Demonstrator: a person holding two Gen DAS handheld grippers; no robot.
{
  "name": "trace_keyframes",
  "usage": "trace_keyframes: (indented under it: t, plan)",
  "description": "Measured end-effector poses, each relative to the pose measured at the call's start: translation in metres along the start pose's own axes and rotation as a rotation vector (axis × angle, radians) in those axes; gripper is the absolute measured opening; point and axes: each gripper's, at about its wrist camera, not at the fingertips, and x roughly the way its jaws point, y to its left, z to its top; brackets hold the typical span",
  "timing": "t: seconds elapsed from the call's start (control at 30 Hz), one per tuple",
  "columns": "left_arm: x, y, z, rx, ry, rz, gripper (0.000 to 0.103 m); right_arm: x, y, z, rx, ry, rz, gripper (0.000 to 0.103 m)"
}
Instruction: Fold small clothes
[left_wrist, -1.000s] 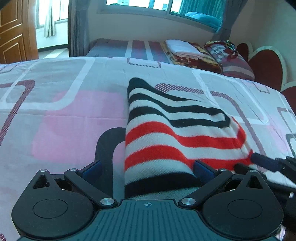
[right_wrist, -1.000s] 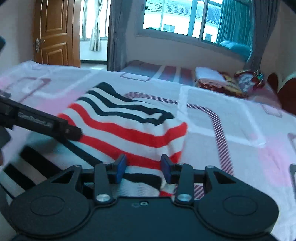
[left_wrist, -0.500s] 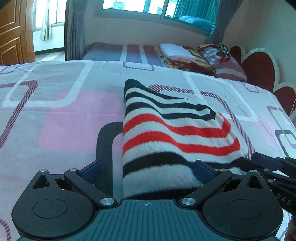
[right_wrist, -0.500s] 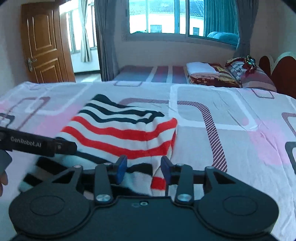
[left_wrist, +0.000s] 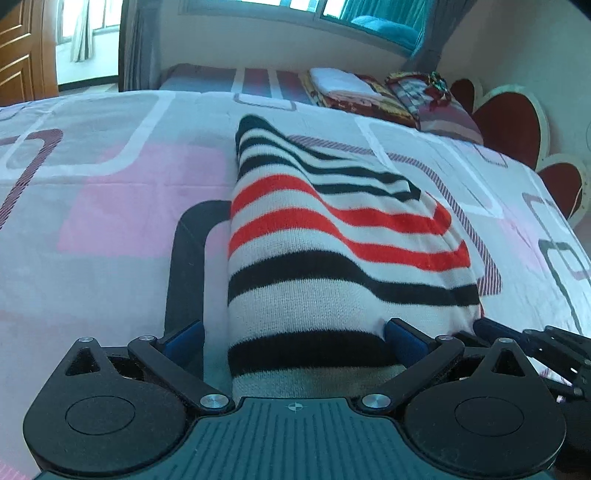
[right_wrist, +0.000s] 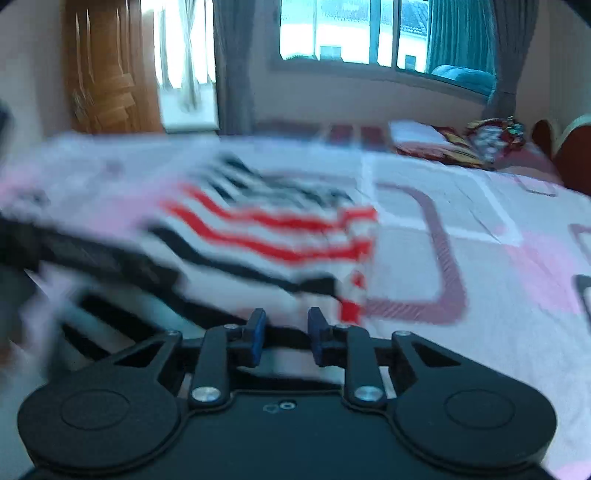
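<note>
— Striped sweater (left_wrist: 332, 258): lying folded on patterned bedsheet (left_wrist: 110, 221), between wide-spread left gripper (left_wrist: 295, 338) fingers

— Right gripper (right_wrist: 283, 332): partly open, gripping nothing; no legible writing

Daylit bedroom — wooden door (right_wrist: 107, 74), grey curtains (right_wrist: 232, 62), wide window (right_wrist: 369, 33), heart-shaped red headboard (left_wrist: 509, 122).

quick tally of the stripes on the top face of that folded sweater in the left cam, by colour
Striped sweater on the bed, left wrist view, stripes on its top face:
Black stripes: 5
Red stripes: 2
Total coloured stripes: 7
White bands lie between them. The right wrist view is too blurred to check the count.
</note>
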Motion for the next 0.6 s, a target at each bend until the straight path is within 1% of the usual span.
trace_keyframes:
  t: [0.03, 0.1, 0.2, 0.27, 0.3, 0.37, 0.43, 0.47, 0.53, 0.57, 0.6]
  plan:
    - [-0.002, -0.001, -0.001, 0.008, -0.003, 0.004, 0.103, 0.002, -0.004, -0.005, 0.011, -0.008, 0.007, 0.024]
    - [-0.006, -0.003, -0.004, 0.037, -0.005, 0.014, 0.103, 0.001, -0.007, -0.004, 0.051, -0.002, 0.013, 0.025]
    - [-0.002, -0.003, -0.010, 0.063, 0.015, 0.021, 0.103, 0.001, -0.003, -0.003, 0.036, -0.001, 0.002, 0.025]
    - [0.007, 0.000, -0.016, 0.045, 0.052, 0.002, 0.103, 0.000, -0.006, -0.005, 0.057, -0.001, 0.012, 0.026]
    - [0.008, 0.003, -0.018, 0.030, 0.047, -0.002, 0.103, 0.000, -0.006, -0.005, 0.063, -0.001, 0.013, 0.027]
    - [0.006, -0.001, -0.019, 0.050, 0.034, 0.007, 0.103, 0.000, -0.005, -0.005, 0.062, -0.003, 0.008, 0.028]
    - [0.002, -0.003, -0.019, 0.048, 0.038, -0.002, 0.103, -0.001, -0.005, -0.005, 0.064, 0.004, 0.008, 0.029]
    - [0.000, -0.002, -0.018, 0.043, 0.042, -0.008, 0.103, -0.002, -0.006, -0.003, 0.071, 0.011, 0.013, 0.031]
    - [-0.003, -0.001, -0.017, 0.034, 0.041, -0.012, 0.103, -0.007, -0.009, 0.001, 0.097, 0.018, 0.040, 0.041]
    - [-0.005, -0.001, -0.016, 0.029, 0.039, -0.012, 0.103, -0.010, -0.010, 0.002, 0.108, 0.017, 0.051, 0.051]
    - [-0.007, -0.001, -0.015, 0.023, 0.038, -0.012, 0.103, -0.013, -0.011, 0.003, 0.114, 0.013, 0.049, 0.057]
